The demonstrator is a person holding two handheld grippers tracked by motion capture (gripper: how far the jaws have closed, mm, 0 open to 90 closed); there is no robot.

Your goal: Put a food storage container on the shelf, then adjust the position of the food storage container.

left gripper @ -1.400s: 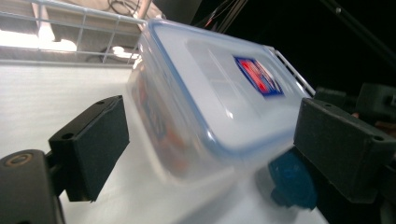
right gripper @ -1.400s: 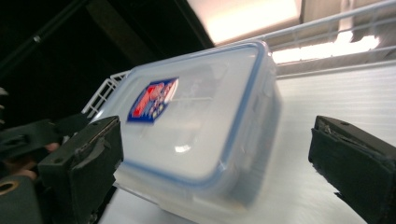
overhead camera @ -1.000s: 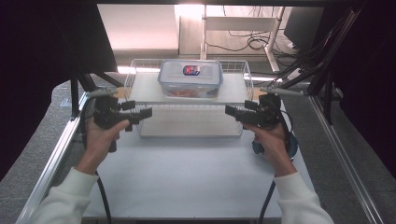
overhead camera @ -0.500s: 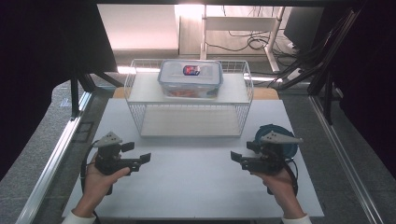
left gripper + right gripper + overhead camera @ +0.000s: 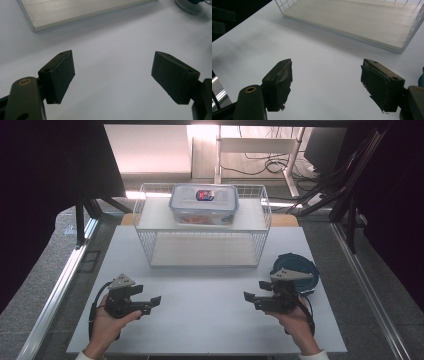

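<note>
White worktop [image 5: 210, 320] carries a wire basket [image 5: 202, 227] at its far side, and a clear lidded box [image 5: 204, 204] with a red and blue label sits on the upper shelf of this basket, well apart from both hands. The left gripper [image 5: 152, 302] rests low near the front left with its fingers [image 5: 58, 75] wide and nothing between them. The right gripper [image 5: 248, 296] is near the front right, just beside a dark blue round lid [image 5: 302, 267]; its jaws have just been closing, but the fingers [image 5: 279, 82] are apart and hold nothing.
</note>
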